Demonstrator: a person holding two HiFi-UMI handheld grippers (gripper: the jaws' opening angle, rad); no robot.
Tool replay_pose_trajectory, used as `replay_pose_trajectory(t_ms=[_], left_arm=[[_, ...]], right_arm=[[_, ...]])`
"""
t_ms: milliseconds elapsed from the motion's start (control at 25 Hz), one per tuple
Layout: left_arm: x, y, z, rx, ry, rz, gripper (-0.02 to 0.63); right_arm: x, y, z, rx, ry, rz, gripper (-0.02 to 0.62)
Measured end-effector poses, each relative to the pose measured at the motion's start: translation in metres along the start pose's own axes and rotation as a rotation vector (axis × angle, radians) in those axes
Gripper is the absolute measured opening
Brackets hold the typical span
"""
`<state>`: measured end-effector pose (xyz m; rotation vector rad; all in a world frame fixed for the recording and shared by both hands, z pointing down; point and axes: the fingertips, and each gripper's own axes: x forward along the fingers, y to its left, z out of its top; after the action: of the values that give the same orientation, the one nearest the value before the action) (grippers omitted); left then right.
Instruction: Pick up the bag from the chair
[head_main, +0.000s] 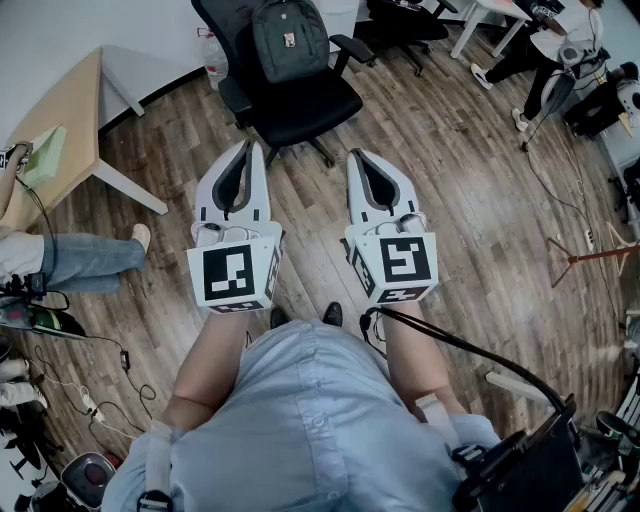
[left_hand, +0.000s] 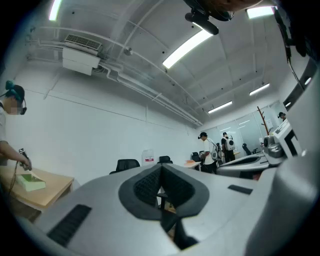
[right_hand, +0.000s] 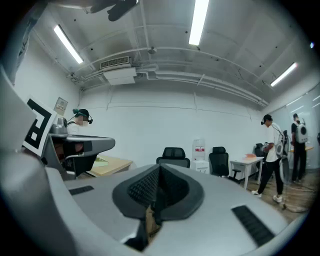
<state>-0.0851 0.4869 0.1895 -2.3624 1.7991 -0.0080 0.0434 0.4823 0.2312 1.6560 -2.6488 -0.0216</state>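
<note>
Head view, bag: the grey bag (head_main: 290, 38) stood upright at the rear edge of the black chair (head_main: 300, 110) seat, leaning against the backrest, top handle uppermost.
Head view, claws: the left claw (head_main: 248, 150) and right claw (head_main: 358, 157) were held side by side over the wooden floor (head_main: 470, 190), tips just short of the seat's front edge and well apart from the bag.
Left gripper view, claw state: the left claw (left_hand: 161, 186) was closed, pad against pad, with nothing between. The bag did not show, only the far wall and distant chairs.
Right gripper view, claw state: the right claw (right_hand: 158, 189) was likewise closed and empty. The bag did not show.
Step in hand (judged): the approach, with no grasp begun.
Doing it well (judged): one claw would need opening before reaching over the seat. The top handle looked the surest hold, since the soft body might slip. A straight upward lift would clear the armrests and avoid rolling the chair.
</note>
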Motion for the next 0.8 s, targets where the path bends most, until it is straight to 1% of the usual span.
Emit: replay_pose_trajectory(t_ms=[200, 400, 600, 800], left_arm=[[0.004, -0.008, 0.003, 0.011, -0.001, 0.003, 0.0], [0.011, -0.021, -0.001, 0.017, 0.008, 0.013, 0.0], [0.019, -0.036, -0.004, 0.021, 0.019, 0.032, 0.0], [0.026, -0.053, -0.009, 0.02, 0.026, 0.057, 0.0]], right_arm=[[-0.001, -0.008, 0.001, 0.003, -0.002, 0.005, 0.0], [-0.002, -0.021, -0.004, 0.008, 0.0, 0.015, -0.001], [-0.003, -0.035, -0.006, 0.045, -0.004, 0.075, 0.0], [0.002, -0.059, -0.016, 0.021, 0.031, 0.063, 0.0]])
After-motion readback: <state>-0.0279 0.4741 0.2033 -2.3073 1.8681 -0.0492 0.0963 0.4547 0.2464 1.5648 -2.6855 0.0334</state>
